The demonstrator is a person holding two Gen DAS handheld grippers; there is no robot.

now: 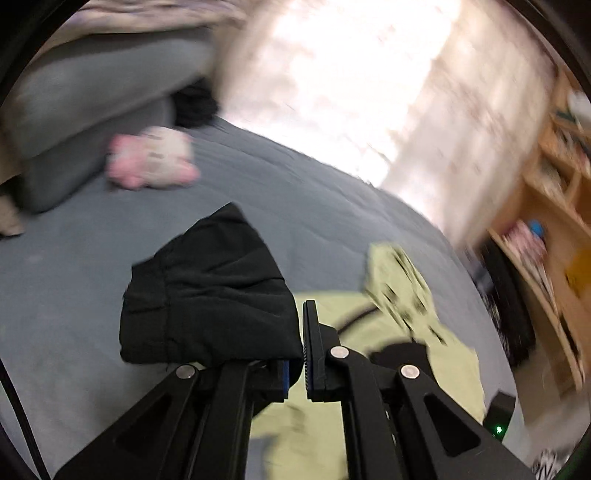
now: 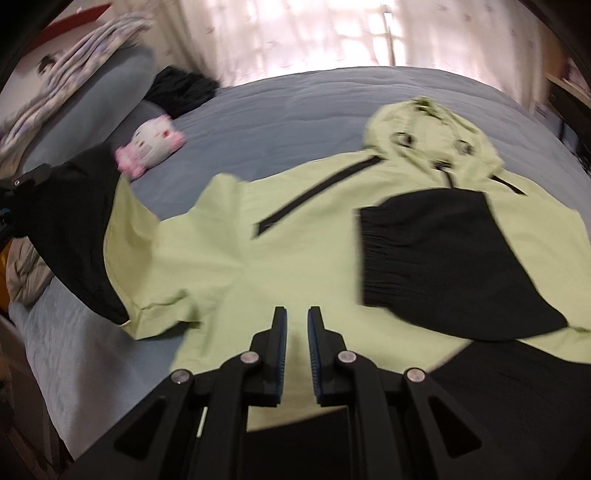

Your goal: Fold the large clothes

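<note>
A light green hooded jacket [image 2: 280, 258] with black sleeve ends lies spread on the grey bed [image 2: 295, 107], hood [image 2: 432, 133] at the far side. One black sleeve end [image 2: 443, 254] is folded across its chest. My left gripper [image 1: 299, 332] is shut on the other black sleeve cuff [image 1: 207, 288] and holds it lifted above the bed; in the right wrist view it shows at the left edge [image 2: 66, 206]. My right gripper [image 2: 297, 325] is open and empty, hovering over the jacket's lower body.
A pink and white plush toy [image 2: 151, 144] lies near grey pillows [image 1: 96, 96] at the bed's head, with a dark garment [image 2: 181, 88] beside them. Bright curtains [image 2: 314, 33] hang behind. A wooden shelf [image 1: 554, 206] stands to the right of the bed.
</note>
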